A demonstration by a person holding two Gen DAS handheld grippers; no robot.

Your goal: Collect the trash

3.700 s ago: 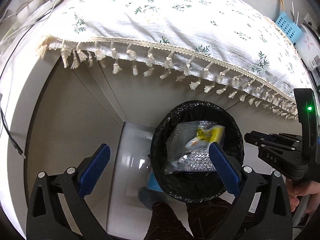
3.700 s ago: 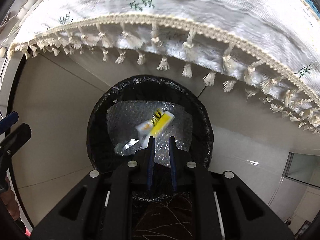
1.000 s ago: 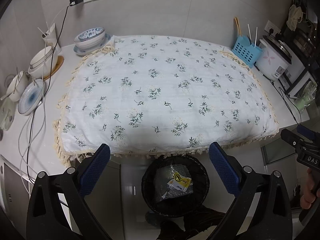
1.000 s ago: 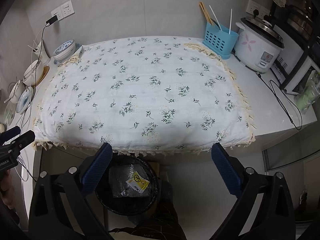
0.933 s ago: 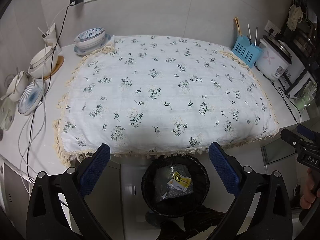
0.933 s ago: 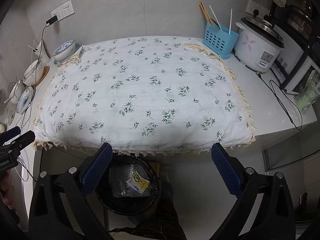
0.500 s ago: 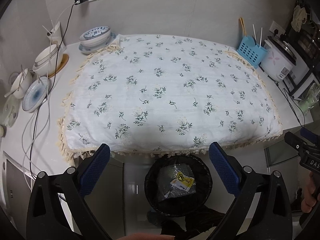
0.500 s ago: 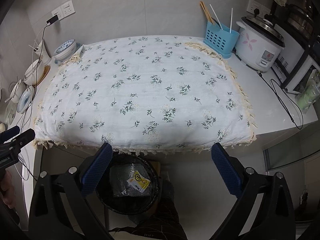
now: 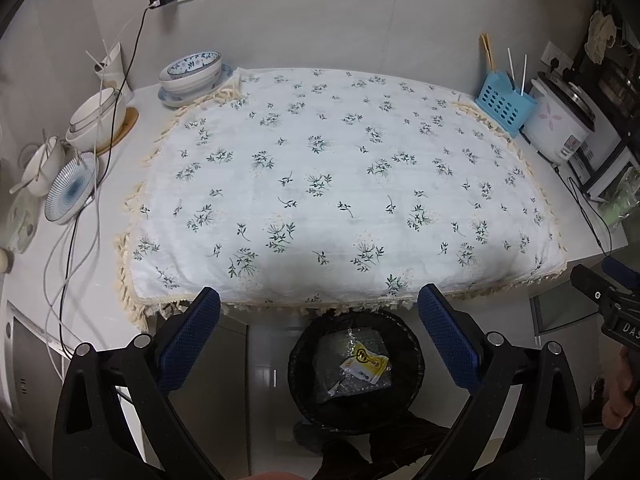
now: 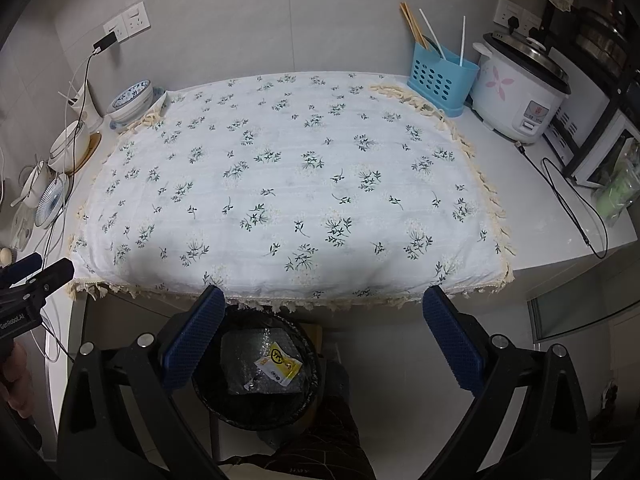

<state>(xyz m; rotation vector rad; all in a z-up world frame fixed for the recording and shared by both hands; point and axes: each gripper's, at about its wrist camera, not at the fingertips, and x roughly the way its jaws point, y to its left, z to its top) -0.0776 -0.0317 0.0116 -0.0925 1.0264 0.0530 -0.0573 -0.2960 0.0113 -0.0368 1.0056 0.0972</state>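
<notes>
A black-lined trash bin stands on the floor below the counter's front edge. In it lie a yellow wrapper and bubble wrap. My left gripper is open and empty, high above the bin. My right gripper is open and empty, held high as well. The floral tablecloth on the counter carries no trash that I can see.
Bowls and plates sit at the counter's left with cables. A blue utensil basket and rice cooker stand at the right, with a black cable.
Since 3.7 s ago both grippers have risen from just over the bin to high above the counter, and the right one has opened. In the last second the left view drifted slightly back.
</notes>
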